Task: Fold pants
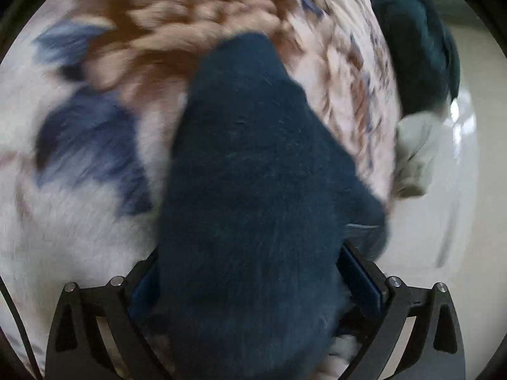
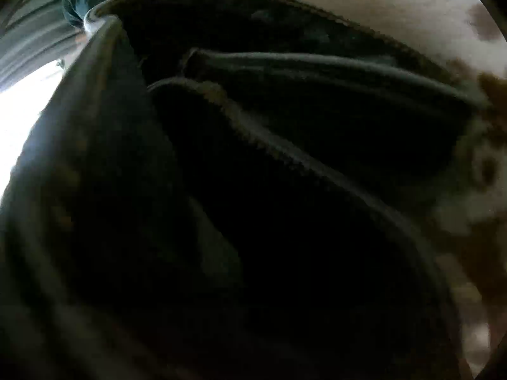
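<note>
From the left wrist view I see my left gripper (image 1: 253, 285) with its two black fingers spread wide at the bottom of the frame, one low on the left, the other low on the right with a blue pad (image 1: 361, 280) on its inner face. A thick fold of the dark blue pants (image 1: 253, 174) lies between the fingers and runs up and away from the camera. The cloth fills the gap and hides the left pad; on the right it lies against or just beside the blue pad. I cannot tell whether the pads press on the cloth or merely stand around it, so I cannot say whether this gripper is grasping or released.

The pants lie on a bedspread (image 1: 79, 237) that is white with brown and blue patches, all badly blurred. Beyond the bedspread's right edge I make out a pale floor (image 1: 427, 237), a dark teal garment (image 1: 412, 38) and a small pale cloth (image 1: 415, 158) hanging below it.

From the right wrist view the pants (image 2: 253, 205) are pressed up against the lens and take nearly the whole frame: dark layers, a stitched hem and a rolled edge running diagonally. My right gripper is not visible at all, so I cannot say whether it holds anything. The patterned bedspread (image 2: 364, 9) shows along the top and right margins.
</note>
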`<state>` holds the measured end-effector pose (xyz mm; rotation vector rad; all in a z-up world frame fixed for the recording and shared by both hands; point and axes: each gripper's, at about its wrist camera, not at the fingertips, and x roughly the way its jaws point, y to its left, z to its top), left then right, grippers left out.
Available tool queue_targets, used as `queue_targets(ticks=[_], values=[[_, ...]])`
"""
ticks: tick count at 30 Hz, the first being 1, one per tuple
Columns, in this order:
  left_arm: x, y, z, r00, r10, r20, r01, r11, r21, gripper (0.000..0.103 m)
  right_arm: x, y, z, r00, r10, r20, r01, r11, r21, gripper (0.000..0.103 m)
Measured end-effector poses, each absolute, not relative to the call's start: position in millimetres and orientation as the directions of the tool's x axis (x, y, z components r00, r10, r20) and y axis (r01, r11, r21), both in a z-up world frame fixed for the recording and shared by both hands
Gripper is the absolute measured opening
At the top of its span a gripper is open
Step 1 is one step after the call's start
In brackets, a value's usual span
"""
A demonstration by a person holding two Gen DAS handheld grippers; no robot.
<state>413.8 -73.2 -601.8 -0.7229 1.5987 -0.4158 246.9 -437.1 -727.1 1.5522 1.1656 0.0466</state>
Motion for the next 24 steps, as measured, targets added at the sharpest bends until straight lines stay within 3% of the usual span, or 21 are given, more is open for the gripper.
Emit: queue_targets(ticks=[1, 3, 4, 5, 8, 17, 24], values=[[413.9, -75.3, -597.9, -0.021, -0.654, -0.756, -0.196, 0.744, -0.638, 0.092, 247.8, -435.6, -726.6, 0.522, 0.660, -0.540, 0.634, 0.122, 0.763, 0.085], [416.7, -81.5, -583.8, 0.005, -0.621, -0.784, -0.126, 0.777, -0.616, 0.070, 249.1, -431.6, -717.7, 0.513, 0.646, -0.565, 0.626, 0.169, 0.761, 0.070], [415.8, -83.7, -576.6, 0.008, -0.615, -0.789, -0.089, 0.785, -0.613, 0.053, 247.4, -430.8, -713.2, 0.509, 0.638, -0.579, 0.624, 0.190, 0.758, 0.058], [414.9, -84.7, -572.9, 0.007, -0.623, -0.783, -0.074, 0.780, -0.621, 0.045, 244.7, -430.8, -708.7, 0.511, 0.633, -0.581, 0.622, 0.195, 0.759, 0.053], [405.3, -89.3, -552.8, 0.020, -0.610, -0.792, -0.020, 0.792, -0.611, 0.035, 248.7, -425.3, -689.5, 0.501, 0.617, -0.607, 0.608, 0.249, 0.754, 0.046], [402.0, -72.1, -456.2, 0.072, -0.646, -0.760, -0.004, 0.762, -0.648, 0.034, 273.8, -405.6, -585.6, 0.506, 0.611, -0.608, 0.525, 0.341, 0.780, 0.043], [478.3, -25.6, -383.3, 0.162, -0.665, -0.729, 0.030, 0.742, -0.670, 0.034, 358.6, -362.6, -506.0, 0.551, 0.596, -0.584, 0.441, 0.386, 0.810, 0.043]])
